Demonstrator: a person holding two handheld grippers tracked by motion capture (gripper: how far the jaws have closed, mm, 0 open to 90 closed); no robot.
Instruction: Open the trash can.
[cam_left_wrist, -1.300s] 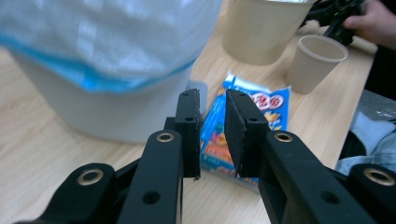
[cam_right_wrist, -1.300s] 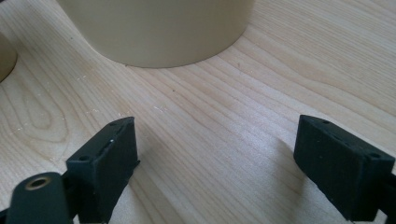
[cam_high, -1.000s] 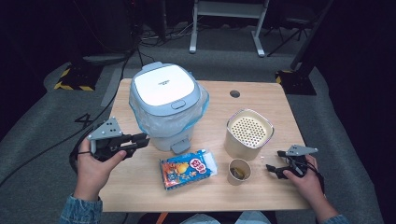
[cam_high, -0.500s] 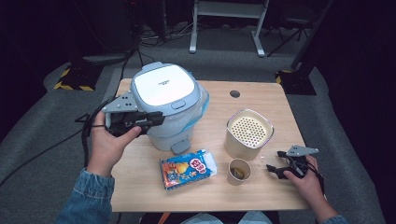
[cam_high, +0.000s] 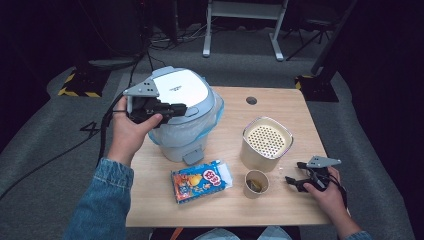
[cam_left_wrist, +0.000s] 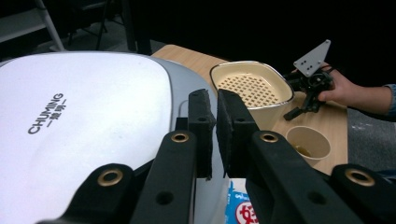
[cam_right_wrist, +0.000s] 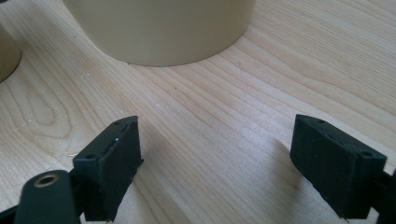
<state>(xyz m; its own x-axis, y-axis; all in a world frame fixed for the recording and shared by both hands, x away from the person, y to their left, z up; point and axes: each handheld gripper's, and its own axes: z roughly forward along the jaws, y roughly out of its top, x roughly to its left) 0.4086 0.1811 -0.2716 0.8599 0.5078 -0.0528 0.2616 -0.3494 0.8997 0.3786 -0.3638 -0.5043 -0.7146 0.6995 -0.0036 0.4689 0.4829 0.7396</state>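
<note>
The lidded rice cooker (cam_high: 181, 112) sits at ten o'clock on the table (cam_high: 280, 117), lid down. Over that lid the left gripper (cam_high: 176, 108) has just been closing, its jaws nearly together on nothing. At four o'clock the right gripper (cam_high: 294, 181) rests wide open by the paper cup (cam_high: 256, 183); opening looks yet to come.

Near the table's (cam_high: 280, 112) left edge, the left tool (cam_high: 172, 109) hovers over the white cooker lid (cam_high: 182, 87); the right tool (cam_high: 295, 177) rests by the front-right corner.
</note>
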